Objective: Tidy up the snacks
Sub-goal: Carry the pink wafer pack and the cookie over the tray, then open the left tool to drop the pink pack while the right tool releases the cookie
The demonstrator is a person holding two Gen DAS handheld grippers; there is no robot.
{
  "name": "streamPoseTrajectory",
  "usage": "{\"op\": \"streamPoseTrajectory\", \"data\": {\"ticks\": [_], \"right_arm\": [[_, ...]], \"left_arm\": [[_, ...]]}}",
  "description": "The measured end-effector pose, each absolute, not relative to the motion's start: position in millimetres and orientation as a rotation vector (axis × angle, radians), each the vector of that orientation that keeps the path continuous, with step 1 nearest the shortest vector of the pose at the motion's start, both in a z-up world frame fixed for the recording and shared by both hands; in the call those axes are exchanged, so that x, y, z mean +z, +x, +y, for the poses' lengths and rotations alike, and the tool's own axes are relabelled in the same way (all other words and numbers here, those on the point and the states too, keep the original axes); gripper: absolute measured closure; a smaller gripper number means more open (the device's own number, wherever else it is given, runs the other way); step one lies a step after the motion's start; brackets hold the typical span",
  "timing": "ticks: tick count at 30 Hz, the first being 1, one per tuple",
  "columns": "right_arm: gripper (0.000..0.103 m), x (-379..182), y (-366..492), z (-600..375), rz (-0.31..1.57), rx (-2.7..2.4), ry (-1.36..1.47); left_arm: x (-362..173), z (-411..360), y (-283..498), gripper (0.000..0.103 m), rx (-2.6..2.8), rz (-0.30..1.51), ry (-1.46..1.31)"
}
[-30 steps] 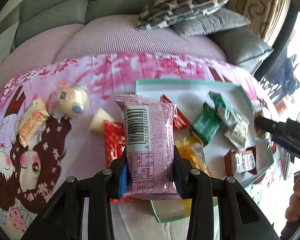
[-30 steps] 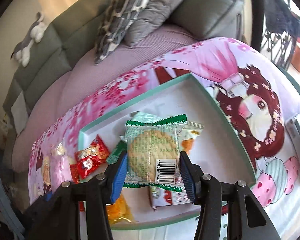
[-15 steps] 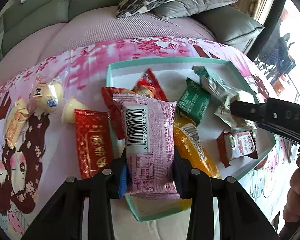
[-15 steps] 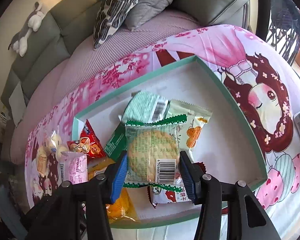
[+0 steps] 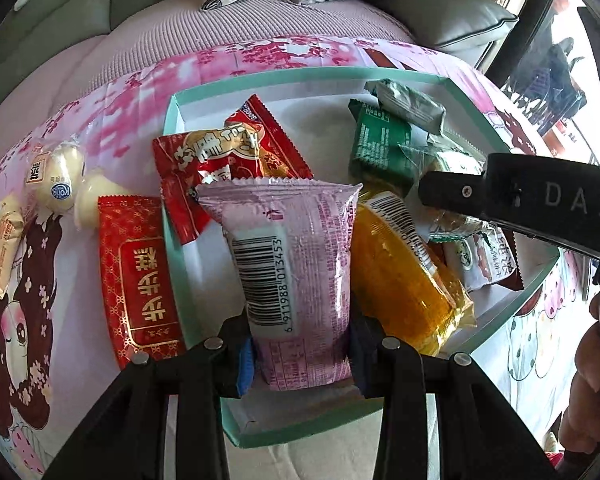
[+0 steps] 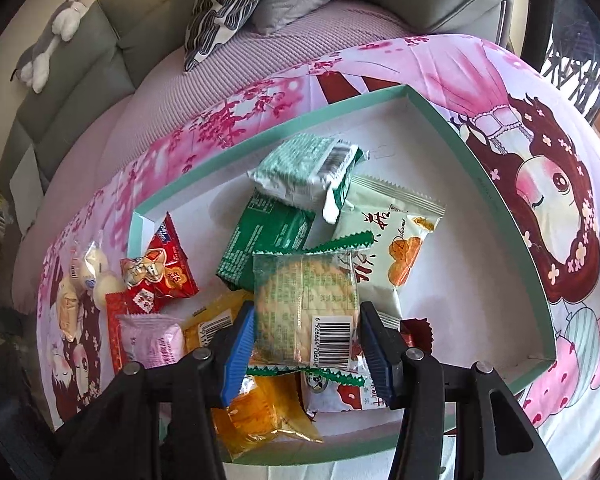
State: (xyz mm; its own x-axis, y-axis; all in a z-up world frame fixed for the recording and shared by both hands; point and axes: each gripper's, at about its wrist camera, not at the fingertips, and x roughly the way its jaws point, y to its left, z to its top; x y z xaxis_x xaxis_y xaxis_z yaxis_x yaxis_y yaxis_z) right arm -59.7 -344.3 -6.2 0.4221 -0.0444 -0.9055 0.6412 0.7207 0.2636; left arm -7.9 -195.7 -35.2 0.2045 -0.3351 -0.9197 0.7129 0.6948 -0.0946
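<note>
Since a second ago we have lowered both tools over the teal tray [image 6: 504, 200], which now fills more of each view. Our left tool [image 5: 300, 354] stays clamped on the pink snack packet [image 5: 296, 256]; our right tool [image 6: 306, 344] on the green-edged cracker packet [image 6: 306, 304]. Only the left view shows the red packet [image 5: 138, 276] on the surface [image 5: 60, 168] outside the tray. Inside lie an orange packet [image 5: 404, 276] and green packets [image 6: 268, 236].

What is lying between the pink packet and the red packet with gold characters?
In the left wrist view, only the tray's teal wall lies between the pink packet and the red packet.
</note>
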Motion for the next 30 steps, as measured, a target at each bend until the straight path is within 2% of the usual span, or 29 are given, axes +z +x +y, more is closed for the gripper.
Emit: {"op": "streamPoseTrajectory", "data": {"ticks": [5, 7, 8, 9, 14, 17, 18, 20, 23, 26, 30], "right_arm": [[0.047, -8.7, -57.4, -344.1, 1.080, -0.479, 0.641], [0.043, -10.3, -55.6, -343.1, 1.087, -0.483, 0.637], [0.041, -11.0, -55.1, -343.2, 1.091, -0.484, 0.636], [0.041, -11.3, -55.1, -343.0, 1.092, -0.485, 0.635], [0.035, -9.8, -56.5, -343.9, 1.090, -0.493, 0.631], [0.031, -8.2, -58.1, -345.7, 1.087, -0.502, 0.630], [0.030, -7.5, -58.9, -346.2, 1.083, -0.505, 0.632], [0.030, -4.8, -61.0, -347.7, 1.069, -0.511, 0.641], [0.029, 1.5, -64.4, -349.3, 1.047, -0.516, 0.641], [0.029, 6.7, -67.0, -350.4, 1.028, -0.519, 0.647], [0.029, 9.5, -69.1, -352.1, 1.021, -0.520, 0.650]], "left_arm": [[-38.0, -195.8, -6.7, 0.063, -0.753, 1.158, 0.388], [-38.4, -195.9, -6.9, 0.057, -0.745, 1.161, 0.391], [-38.9, -195.9, -6.6, 0.048, -0.733, 1.161, 0.396], [-39.9, -196.7, -4.7, 0.044, -0.723, 1.162, 0.398], [-39.1, -194.3, -0.5, 0.041, -0.730, 1.175, 0.371], [-34.2, -194.6, -3.4, 0.036, -0.731, 1.157, 0.380], [-31.8, -194.5, -4.2, 0.032, -0.728, 1.147, 0.388], [-26.4, -192.8, -4.2, 0.026, -0.723, 1.125, 0.393], [-18.8, -188.3, -2.7, 0.026, -0.737, 1.115, 0.365], [-11.4, -183.2, -2.5, 0.017, -0.749, 1.097, 0.348], [-5.4, -178.4, -3.0, 0.017, -0.758, 1.081, 0.339]]}}
